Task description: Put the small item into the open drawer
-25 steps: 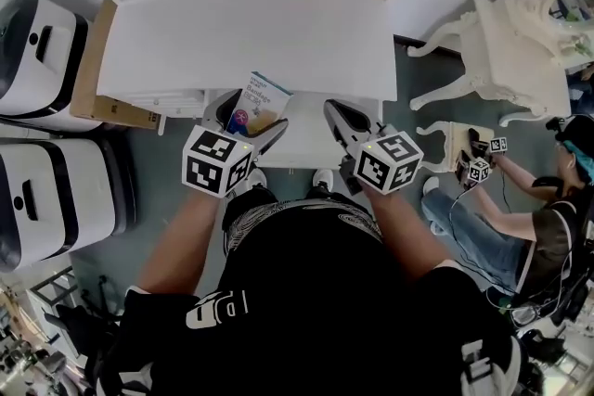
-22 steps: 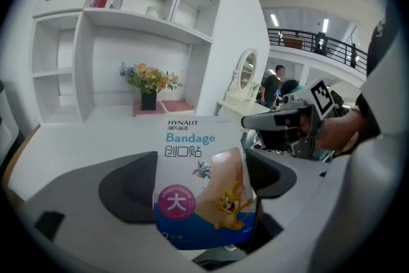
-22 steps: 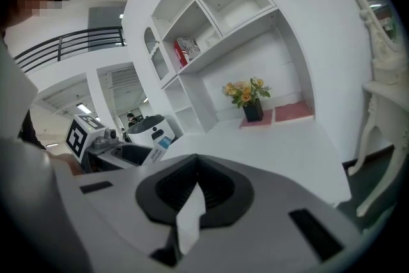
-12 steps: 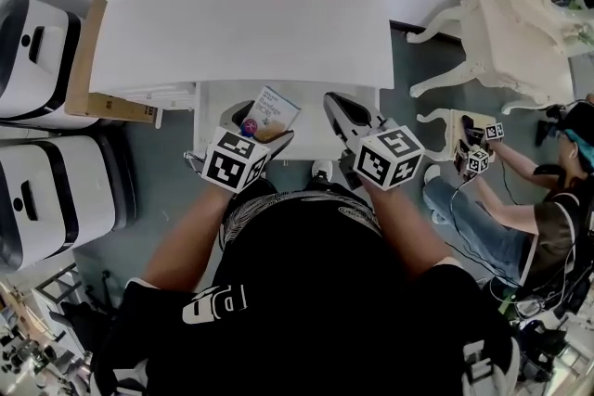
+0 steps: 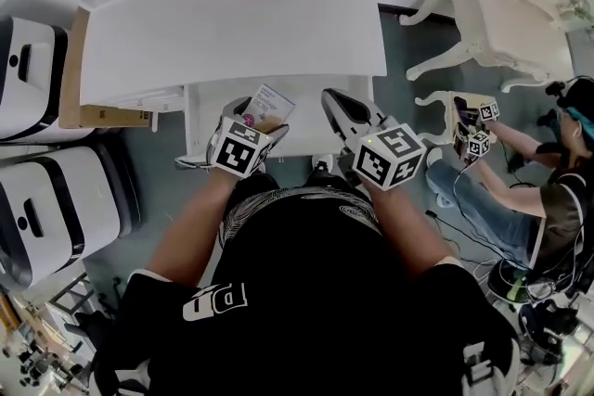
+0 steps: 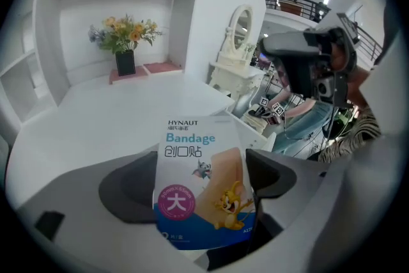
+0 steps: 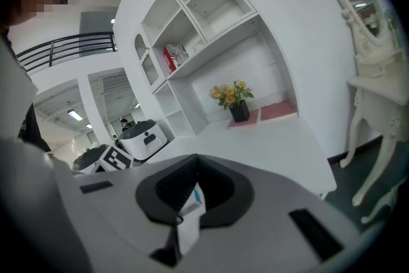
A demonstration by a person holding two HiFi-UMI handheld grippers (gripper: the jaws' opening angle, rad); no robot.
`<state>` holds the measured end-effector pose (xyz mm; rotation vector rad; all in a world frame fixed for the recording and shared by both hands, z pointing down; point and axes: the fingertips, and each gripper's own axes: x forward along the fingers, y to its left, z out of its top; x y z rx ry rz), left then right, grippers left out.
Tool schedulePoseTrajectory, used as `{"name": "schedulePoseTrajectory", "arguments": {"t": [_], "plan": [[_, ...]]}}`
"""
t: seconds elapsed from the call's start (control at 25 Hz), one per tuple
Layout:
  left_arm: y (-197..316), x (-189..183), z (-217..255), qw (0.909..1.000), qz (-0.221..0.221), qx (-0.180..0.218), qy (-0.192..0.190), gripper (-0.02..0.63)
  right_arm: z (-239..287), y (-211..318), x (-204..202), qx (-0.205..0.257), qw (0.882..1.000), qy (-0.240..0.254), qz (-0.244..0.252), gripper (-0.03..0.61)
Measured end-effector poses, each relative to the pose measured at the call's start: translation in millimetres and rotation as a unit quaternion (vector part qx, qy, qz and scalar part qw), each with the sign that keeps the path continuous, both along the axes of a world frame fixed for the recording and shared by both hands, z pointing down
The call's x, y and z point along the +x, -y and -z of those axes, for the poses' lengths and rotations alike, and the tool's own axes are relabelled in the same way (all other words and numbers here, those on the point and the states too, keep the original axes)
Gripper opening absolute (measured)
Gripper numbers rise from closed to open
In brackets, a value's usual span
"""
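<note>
We see left gripper (image 5: 254, 121) grasping bandage box (image 5: 267, 103) over open drawer (image 5: 302, 140), desk (image 5: 232, 23) 6 o'clock edge; right gripper (image 5: 342, 111) clenched, 3 o'clock of box.

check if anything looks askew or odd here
Nothing spilled or damaged. The bandage box sits tilted in the left tongs over the open drawer; the right tongs pinch a thin white packet.
</note>
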<state>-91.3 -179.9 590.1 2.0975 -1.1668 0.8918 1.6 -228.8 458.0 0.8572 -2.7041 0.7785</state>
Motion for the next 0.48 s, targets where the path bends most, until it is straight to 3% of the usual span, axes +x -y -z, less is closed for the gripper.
{"name": "schedulePoseTrajectory", "arguments": {"t": [0.48], "plan": [[19.0, 20.8, -95.0, 0.9924, -0.081, -0.066, 0.066, 0.425, -12.3, 3.2, 37.0, -0.011, 0.999, -0.001, -0.043, 0.009]]}}
